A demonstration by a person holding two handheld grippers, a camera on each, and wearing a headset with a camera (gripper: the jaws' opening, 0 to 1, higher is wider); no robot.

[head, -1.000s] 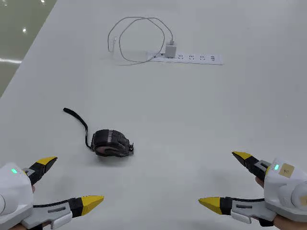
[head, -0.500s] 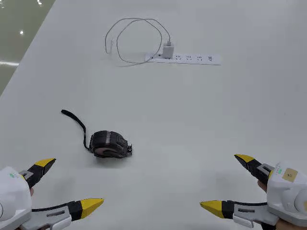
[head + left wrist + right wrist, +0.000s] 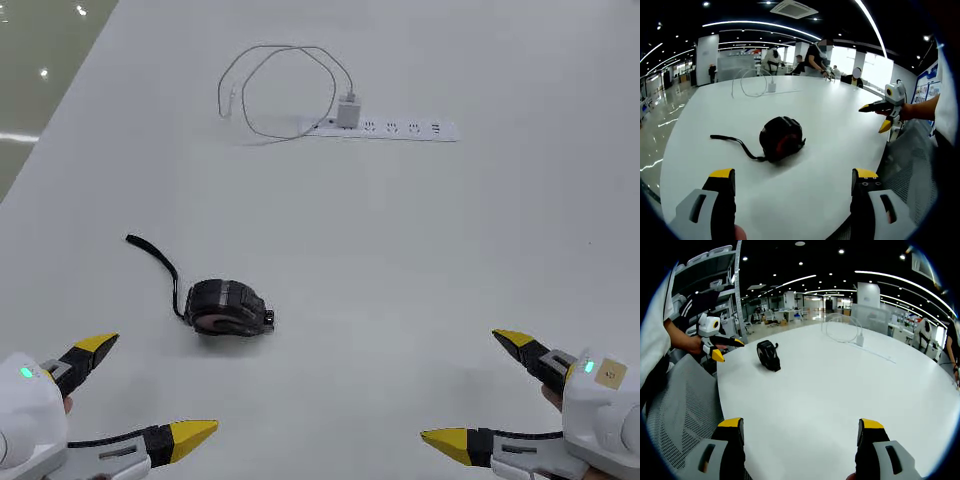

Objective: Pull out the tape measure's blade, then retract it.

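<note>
White table bears tape measure, with power strip and looped cable beyond.

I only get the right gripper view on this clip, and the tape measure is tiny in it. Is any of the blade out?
Observer: No. In the left gripper view the tape measure lies on its side with no blade showing.
Operator: The other gripper looks close to it from here. Is it touching?
Observer: No. In the head view the left gripper is open and sits nearer the person, with bare table between its tips and the tape measure.
</note>
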